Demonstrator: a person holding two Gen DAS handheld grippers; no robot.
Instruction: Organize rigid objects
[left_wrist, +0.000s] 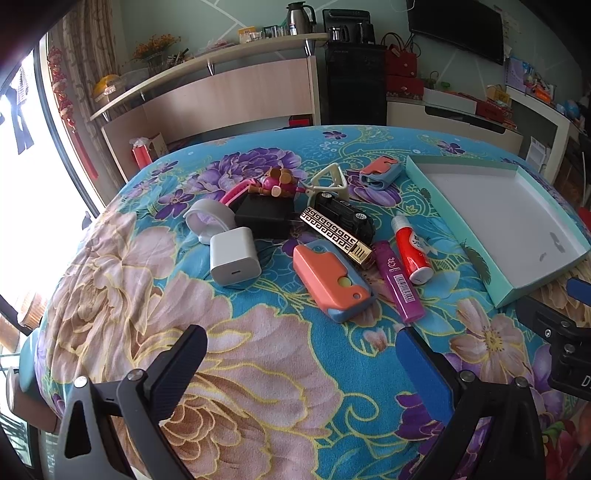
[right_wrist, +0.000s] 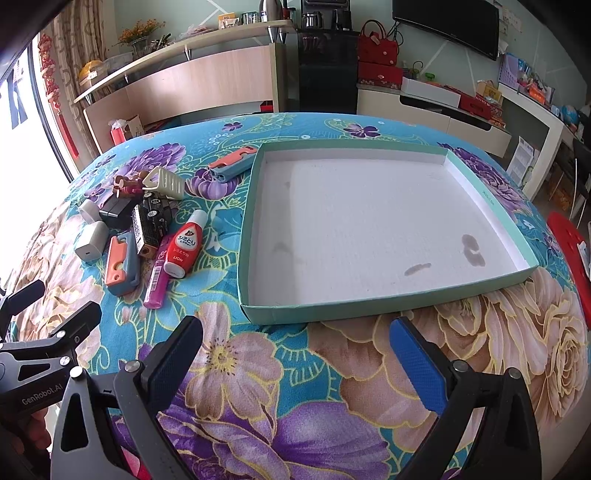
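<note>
I hold both tongs, left (left_wrist: 301, 345) and right (right_wrist: 295, 338), released and empty above the bench (right_wrist: 332, 369). The purple lighter (left_wrist: 398, 280) lies flat beside the red bottle (left_wrist: 412, 248), its long axis running away from me, left of the tray (right_wrist: 369, 302).

A soft, matt floral cloth (right_wrist: 332, 369) covers the surface. Ahead of the right hand-held gripper (right_wrist: 295, 343), the tray (right_wrist: 388, 295) looks like matt cardboard with a stained white paper lining. Ahead of the left hand-held gripper (left_wrist: 301, 350), the charger (left_wrist: 234, 254) is smooth white plastic, the lighter (left_wrist: 338, 234) glossy gold metal.
</note>
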